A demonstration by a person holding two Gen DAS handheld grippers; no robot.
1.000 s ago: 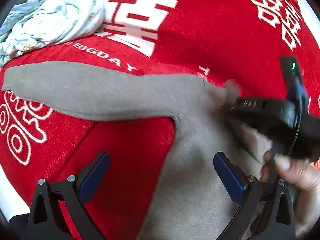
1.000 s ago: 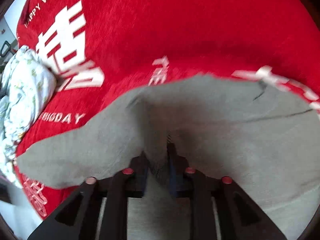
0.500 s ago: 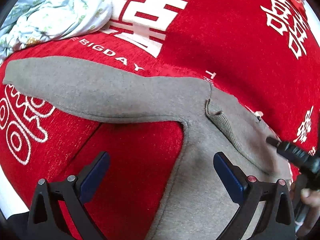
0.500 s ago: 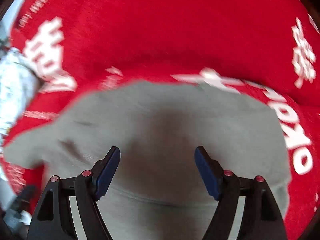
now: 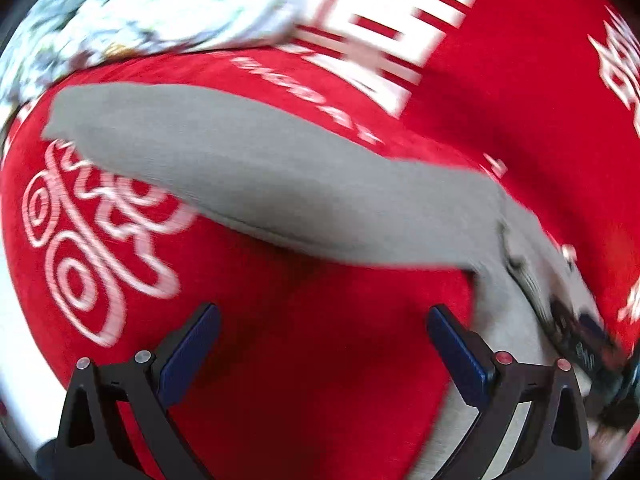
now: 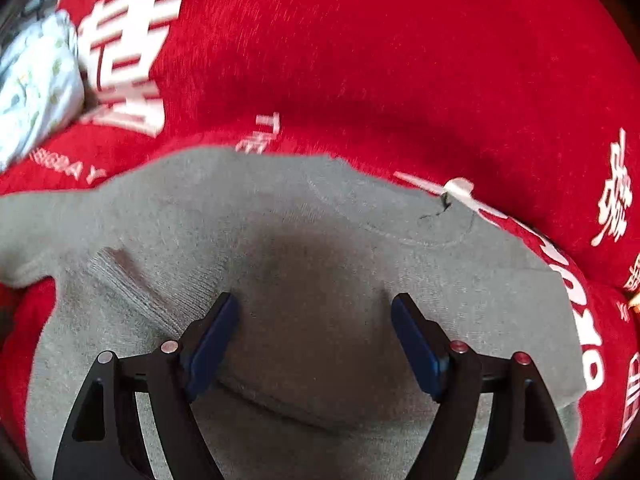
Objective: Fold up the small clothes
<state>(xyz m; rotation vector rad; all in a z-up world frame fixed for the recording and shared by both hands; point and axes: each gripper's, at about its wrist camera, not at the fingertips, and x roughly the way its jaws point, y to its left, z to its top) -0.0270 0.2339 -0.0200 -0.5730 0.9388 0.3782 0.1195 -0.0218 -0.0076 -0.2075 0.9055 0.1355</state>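
A small grey long-sleeved top (image 6: 320, 264) lies flat on a red cloth. In the left wrist view its sleeve (image 5: 256, 172) stretches out to the left. My left gripper (image 5: 320, 340) is open and empty, hovering over red cloth just below the sleeve, with the garment's body by its right finger. My right gripper (image 6: 316, 328) is open and empty, low over the garment's chest below the neckline (image 6: 432, 220). The right gripper's tip also shows in the left wrist view (image 5: 580, 340) at the right edge.
The red cloth (image 6: 400, 60) with white characters and lettering covers the surface. A crumpled pale patterned garment (image 5: 132, 12) lies at the far left, beyond the sleeve; it also shows in the right wrist view (image 6: 36, 88).
My right gripper let go of the grey top's collar fold, opened, and moved over the chest. My left gripper shifted left, off the garment's body onto red cloth under the sleeve.
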